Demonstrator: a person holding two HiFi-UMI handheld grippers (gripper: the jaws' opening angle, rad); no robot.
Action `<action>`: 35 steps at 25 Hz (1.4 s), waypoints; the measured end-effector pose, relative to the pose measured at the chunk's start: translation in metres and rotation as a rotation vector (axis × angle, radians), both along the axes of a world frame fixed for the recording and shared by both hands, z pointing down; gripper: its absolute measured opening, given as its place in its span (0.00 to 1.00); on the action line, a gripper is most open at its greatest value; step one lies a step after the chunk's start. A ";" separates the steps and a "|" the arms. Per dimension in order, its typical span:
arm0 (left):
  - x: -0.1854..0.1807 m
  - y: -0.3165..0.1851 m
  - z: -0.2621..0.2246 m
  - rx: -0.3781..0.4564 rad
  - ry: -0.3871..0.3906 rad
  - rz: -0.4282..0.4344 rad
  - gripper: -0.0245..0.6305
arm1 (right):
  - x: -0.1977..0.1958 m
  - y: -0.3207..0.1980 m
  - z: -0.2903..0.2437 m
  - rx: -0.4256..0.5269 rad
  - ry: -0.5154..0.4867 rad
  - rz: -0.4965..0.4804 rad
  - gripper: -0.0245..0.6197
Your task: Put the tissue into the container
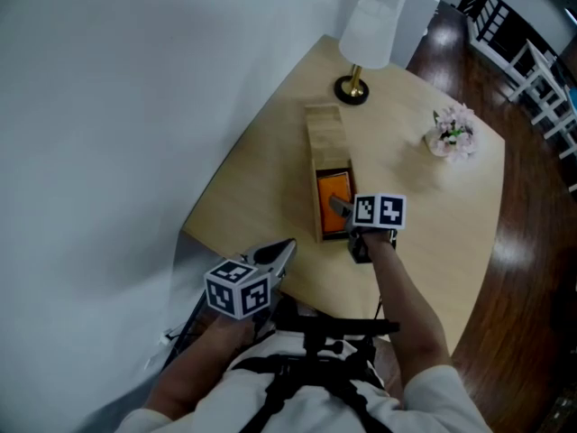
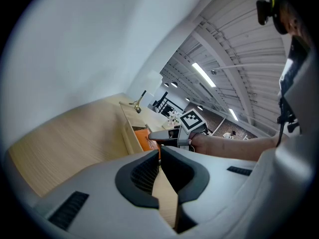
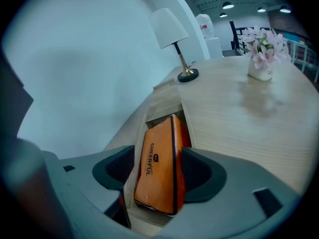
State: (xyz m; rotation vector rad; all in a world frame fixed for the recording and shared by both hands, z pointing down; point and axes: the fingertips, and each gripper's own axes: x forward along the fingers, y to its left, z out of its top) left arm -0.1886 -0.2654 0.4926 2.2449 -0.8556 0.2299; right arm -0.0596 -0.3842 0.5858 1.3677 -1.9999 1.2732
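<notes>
An orange tissue pack [image 1: 334,192] [image 3: 158,158] leans tilted inside the near end of a long open wooden container [image 1: 325,124] [image 3: 167,101] on the pale table. My right gripper [image 1: 342,213] [image 3: 157,168] straddles the pack from the near side. Its jaws stand open, and a strip of the container's wall shows between the left pad and the pack. My left gripper [image 1: 286,247] [image 2: 159,156] hangs shut and empty at the table's near left edge, pointing toward the container. From there the right gripper [image 2: 160,135] shows over the orange pack [image 2: 145,139].
A white-shaded lamp [image 1: 365,39] on a brass foot stands just beyond the container's far end. A small pot of pink flowers [image 1: 453,133] sits at the table's right. A white wall runs along the left; white chairs [image 1: 541,79] stand on dark floor at right.
</notes>
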 end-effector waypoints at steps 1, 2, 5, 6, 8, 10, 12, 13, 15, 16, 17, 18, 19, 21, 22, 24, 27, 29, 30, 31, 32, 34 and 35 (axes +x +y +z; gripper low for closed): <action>0.001 0.000 0.000 -0.001 0.000 0.000 0.03 | 0.000 0.000 0.000 0.000 -0.002 -0.003 0.50; 0.002 0.000 0.000 -0.001 -0.001 0.001 0.03 | -0.001 -0.001 0.001 -0.001 -0.002 -0.006 0.50; 0.004 0.000 0.000 0.001 -0.001 0.004 0.03 | -0.003 -0.002 0.002 -0.003 0.002 -0.012 0.50; 0.005 0.001 0.000 0.001 0.000 0.005 0.03 | -0.003 -0.003 0.002 0.000 0.003 -0.007 0.50; 0.005 0.001 -0.001 0.005 0.001 0.006 0.03 | 0.002 -0.004 -0.002 0.019 0.000 0.017 0.50; 0.005 0.000 -0.002 0.008 0.002 0.005 0.03 | 0.007 -0.006 -0.007 0.039 -0.006 0.037 0.50; 0.004 -0.001 -0.003 0.007 0.005 0.001 0.03 | 0.009 -0.006 -0.009 0.045 -0.013 0.038 0.50; 0.004 -0.002 -0.004 0.008 0.008 -0.001 0.03 | 0.009 -0.006 -0.010 0.046 -0.015 0.037 0.50; 0.004 -0.004 -0.006 0.014 0.013 -0.003 0.03 | 0.010 -0.004 -0.012 0.055 -0.017 0.037 0.50; 0.005 -0.006 -0.007 0.017 0.016 -0.003 0.03 | 0.011 -0.003 -0.014 0.064 -0.016 0.039 0.50; 0.005 -0.007 -0.008 0.020 0.018 -0.004 0.03 | 0.013 -0.002 -0.017 0.075 -0.014 0.042 0.50; 0.005 -0.008 -0.009 0.023 0.020 -0.004 0.03 | 0.015 -0.001 -0.020 0.088 -0.010 0.047 0.50; 0.005 -0.010 -0.010 0.026 0.024 -0.005 0.03 | 0.017 0.000 -0.023 0.102 -0.004 0.052 0.50; 0.007 -0.013 -0.013 0.032 0.031 -0.003 0.03 | 0.022 0.003 -0.028 0.127 0.015 0.053 0.50; 0.008 -0.014 -0.014 0.035 0.033 0.000 0.03 | 0.024 0.006 -0.031 0.138 0.025 0.049 0.50; 0.011 -0.014 -0.016 0.042 0.037 0.007 0.03 | 0.027 0.011 -0.035 0.156 0.041 0.042 0.47; 0.016 -0.014 -0.020 0.054 0.044 0.016 0.03 | 0.035 0.018 -0.044 0.187 0.060 0.055 0.43; 0.020 -0.012 -0.023 0.061 0.049 0.025 0.03 | 0.042 0.023 -0.051 0.210 0.077 0.075 0.40; 0.022 -0.011 -0.025 0.064 0.052 0.031 0.03 | 0.046 0.026 -0.054 0.222 0.087 0.086 0.39; 0.024 -0.010 -0.026 0.067 0.057 0.039 0.03 | 0.050 0.029 -0.058 0.235 0.095 0.097 0.37; 0.026 -0.009 -0.028 0.069 0.061 0.046 0.03 | 0.054 0.032 -0.062 0.246 0.102 0.108 0.36; 0.030 -0.006 -0.030 0.073 0.069 0.059 0.03 | 0.062 0.039 -0.068 0.263 0.114 0.131 0.34; 0.032 -0.005 -0.030 0.074 0.071 0.065 0.03 | 0.066 0.043 -0.071 0.268 0.118 0.144 0.34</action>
